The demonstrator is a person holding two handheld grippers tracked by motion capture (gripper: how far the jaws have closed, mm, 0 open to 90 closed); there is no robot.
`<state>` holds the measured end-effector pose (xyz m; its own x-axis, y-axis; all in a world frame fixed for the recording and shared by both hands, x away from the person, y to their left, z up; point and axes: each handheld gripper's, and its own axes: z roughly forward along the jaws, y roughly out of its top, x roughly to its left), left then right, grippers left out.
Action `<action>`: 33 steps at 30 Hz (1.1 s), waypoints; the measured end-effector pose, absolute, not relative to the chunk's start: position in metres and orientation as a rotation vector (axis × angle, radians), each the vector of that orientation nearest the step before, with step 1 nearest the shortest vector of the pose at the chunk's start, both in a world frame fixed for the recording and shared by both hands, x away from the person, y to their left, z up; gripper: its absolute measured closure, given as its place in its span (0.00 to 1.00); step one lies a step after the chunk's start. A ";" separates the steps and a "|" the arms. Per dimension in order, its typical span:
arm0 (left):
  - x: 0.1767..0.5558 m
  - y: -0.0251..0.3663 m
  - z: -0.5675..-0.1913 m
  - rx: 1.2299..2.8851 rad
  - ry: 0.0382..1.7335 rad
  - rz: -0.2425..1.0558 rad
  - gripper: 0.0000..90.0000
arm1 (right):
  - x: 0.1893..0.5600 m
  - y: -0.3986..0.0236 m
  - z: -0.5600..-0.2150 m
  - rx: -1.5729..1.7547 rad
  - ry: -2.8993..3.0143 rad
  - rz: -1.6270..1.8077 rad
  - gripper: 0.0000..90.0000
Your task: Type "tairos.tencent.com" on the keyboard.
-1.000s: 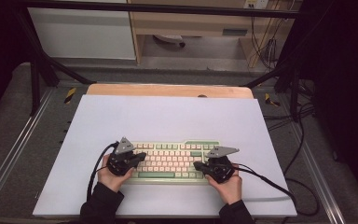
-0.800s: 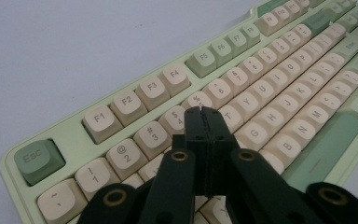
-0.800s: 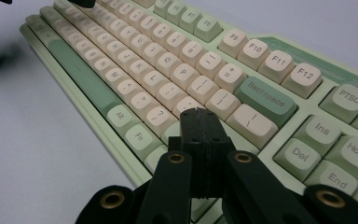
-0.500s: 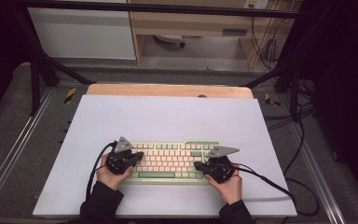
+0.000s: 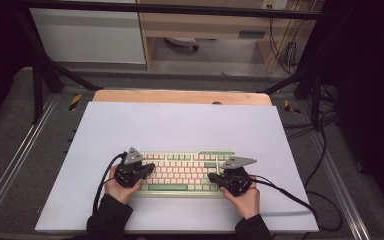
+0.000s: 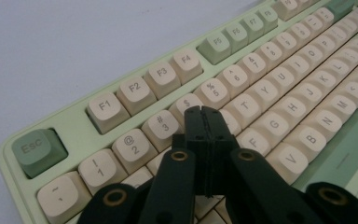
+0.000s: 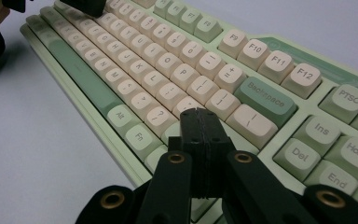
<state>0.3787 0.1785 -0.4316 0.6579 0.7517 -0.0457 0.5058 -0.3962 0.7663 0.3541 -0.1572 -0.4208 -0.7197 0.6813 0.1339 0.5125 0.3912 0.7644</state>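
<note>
Here both jaws are pressed together, holding nothing. The keyboard (image 5: 182, 172) lies directly under the left gripper (image 6: 203, 113) and the right gripper (image 7: 200, 114). To press well, I think each closed tip should come down straight onto one key, not between two.

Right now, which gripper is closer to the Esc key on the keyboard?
Left. The left gripper hovers shut over the number and letter keys near the Esc key; the right gripper sits shut at the keyboard's opposite end, by Backspace.
</note>
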 end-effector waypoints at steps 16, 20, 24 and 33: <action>0.369 0.182 -0.422 2.079 0.938 0.388 1.00 | 0.353 -0.157 -0.420 1.063 2.445 1.246 1.00; 0.364 0.186 -0.421 2.079 0.930 0.385 1.00 | 0.353 -0.156 -0.420 1.063 2.447 1.246 1.00; 0.362 0.191 -0.419 2.068 0.934 0.379 1.00 | 0.353 -0.156 -0.419 1.068 2.446 1.254 1.00; 0.355 0.202 -0.419 2.062 0.943 0.375 1.00 | 0.353 -0.154 -0.417 1.067 2.441 1.286 1.00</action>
